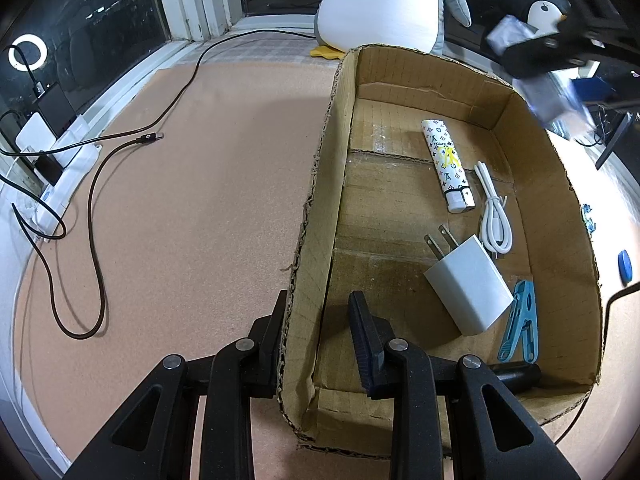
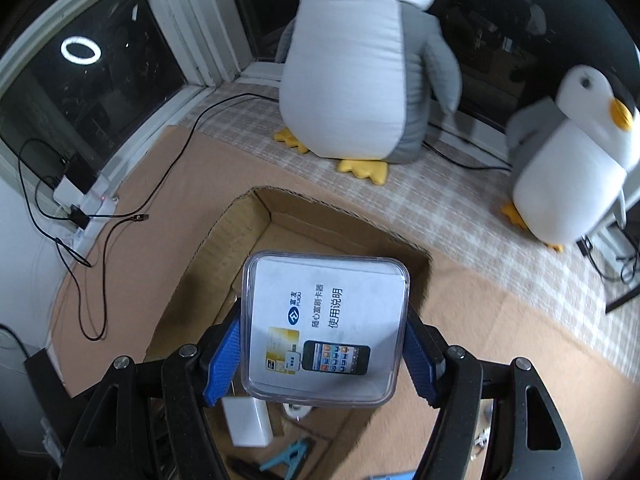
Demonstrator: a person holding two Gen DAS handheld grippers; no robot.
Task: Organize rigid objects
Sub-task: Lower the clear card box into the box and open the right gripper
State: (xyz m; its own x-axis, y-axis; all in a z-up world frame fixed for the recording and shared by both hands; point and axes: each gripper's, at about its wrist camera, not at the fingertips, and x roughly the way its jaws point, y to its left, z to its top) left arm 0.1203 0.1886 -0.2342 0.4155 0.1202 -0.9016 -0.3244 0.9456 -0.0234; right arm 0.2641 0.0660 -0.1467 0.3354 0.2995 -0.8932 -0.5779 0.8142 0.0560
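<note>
Here we hold the clear case over the box, right gripper clamped on its side edges; it looks light, stiff and slick. Left gripper pinches the box wall.

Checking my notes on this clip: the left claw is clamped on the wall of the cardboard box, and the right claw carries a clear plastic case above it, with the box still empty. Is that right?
Not quite: the cardboard box is not empty. The left wrist view shows a white charger, a patterned lighter, a white cable and a blue clip inside. The rest holds: left claw on the wall, right claw carrying the clear plastic case.
</note>
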